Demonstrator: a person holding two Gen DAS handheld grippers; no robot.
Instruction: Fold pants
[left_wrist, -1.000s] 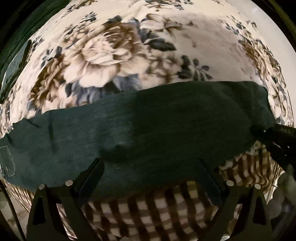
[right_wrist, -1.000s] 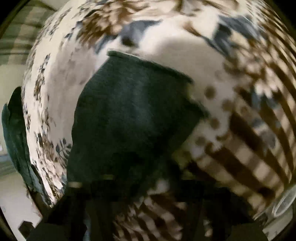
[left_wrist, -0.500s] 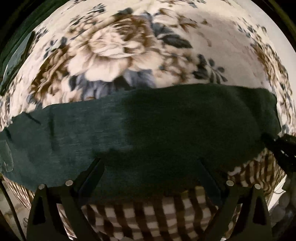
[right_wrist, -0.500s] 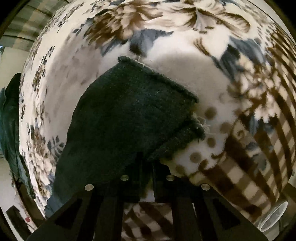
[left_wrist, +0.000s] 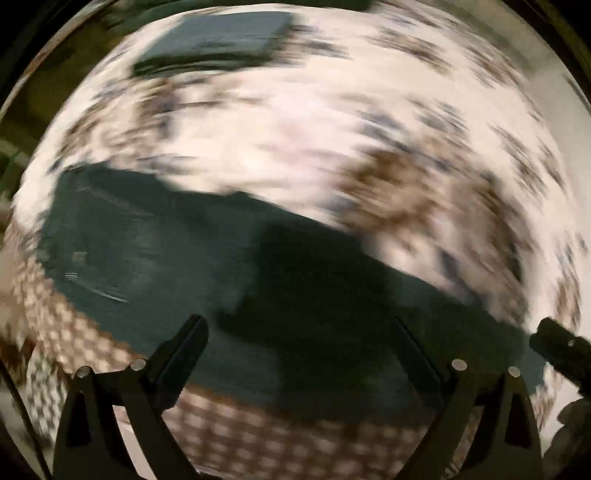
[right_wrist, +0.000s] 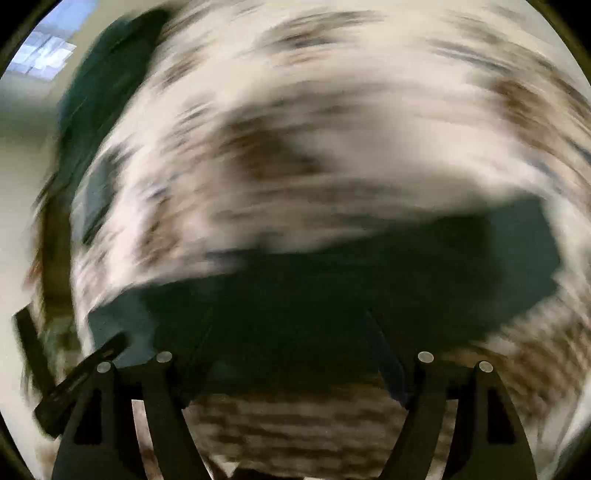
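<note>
The dark green pants (left_wrist: 229, 266) lie flat as a long band on the floral blanket (left_wrist: 295, 129); both views are blurred by motion. My left gripper (left_wrist: 299, 332) is open and empty, its fingers spread just above the near edge of the pants. In the right wrist view the pants (right_wrist: 369, 280) stretch across the lower middle. My right gripper (right_wrist: 288, 336) is open and empty over them. The right gripper's tip (left_wrist: 557, 347) shows at the right edge of the left wrist view.
A brown checked cloth (left_wrist: 258, 432) lies under the near edge of the pants. Another dark green folded garment (left_wrist: 218, 40) lies at the far side of the blanket; it also shows in the right wrist view (right_wrist: 103, 99). A bright window (right_wrist: 44, 55) sits far left.
My right gripper has opened and let go of the pant hem. Both grippers have pulled back and swung, so more of the blanket and the far garment show.
</note>
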